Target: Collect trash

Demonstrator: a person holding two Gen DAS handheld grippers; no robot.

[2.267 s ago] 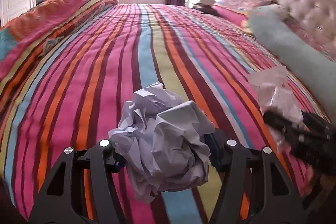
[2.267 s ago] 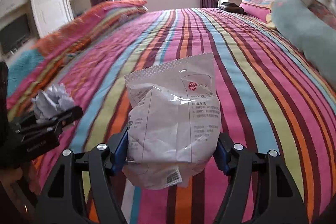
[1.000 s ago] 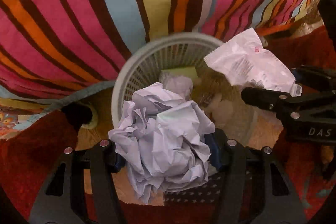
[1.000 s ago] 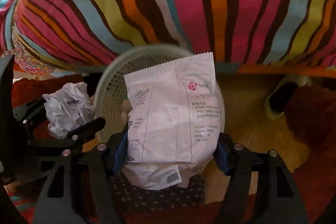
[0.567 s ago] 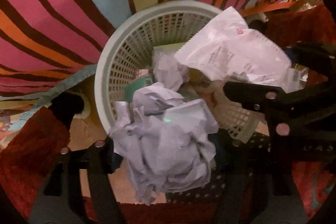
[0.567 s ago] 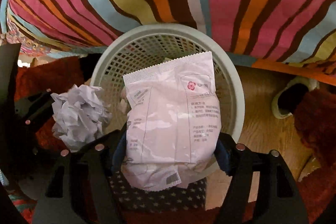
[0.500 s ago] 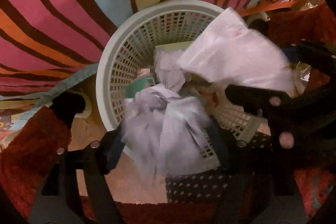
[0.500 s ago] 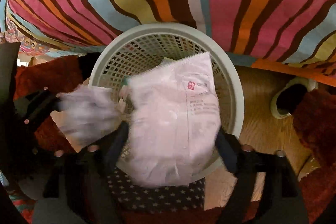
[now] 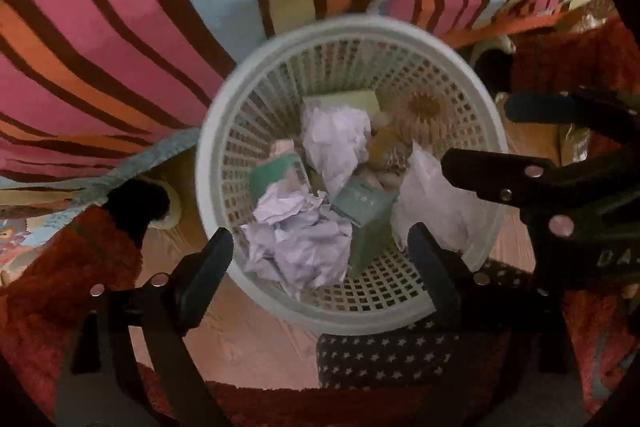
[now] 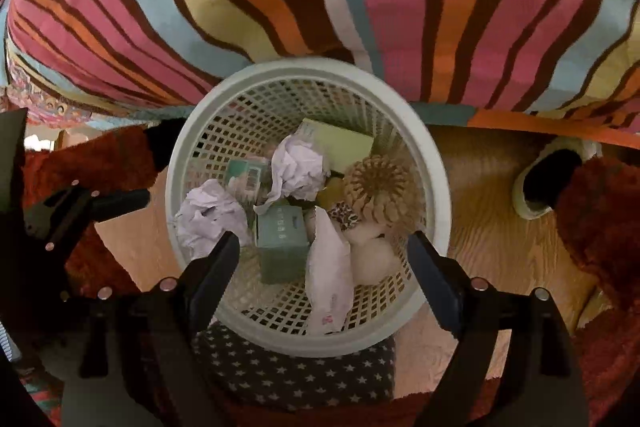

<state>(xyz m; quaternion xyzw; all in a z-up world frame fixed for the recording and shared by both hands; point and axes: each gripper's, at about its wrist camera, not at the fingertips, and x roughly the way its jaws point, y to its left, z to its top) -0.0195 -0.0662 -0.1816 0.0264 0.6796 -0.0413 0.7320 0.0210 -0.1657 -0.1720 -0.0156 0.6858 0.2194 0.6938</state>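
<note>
The left gripper [image 9: 320, 247] is matte black plastic — two flat, blade-like fingers [image 9: 206, 267] with dark bluish pads, each hinged on angular link arms pinned with small round silver rivets. The right gripper [image 10: 324, 259] is built the same; seen side-on in the left wrist view, its body bears pale letters, partly cut off, reading "DA". Below the grippers, a patch of dark garment [image 10: 288, 367] scattered with small white stars shows — which piece of clothing cannot be told.
</note>
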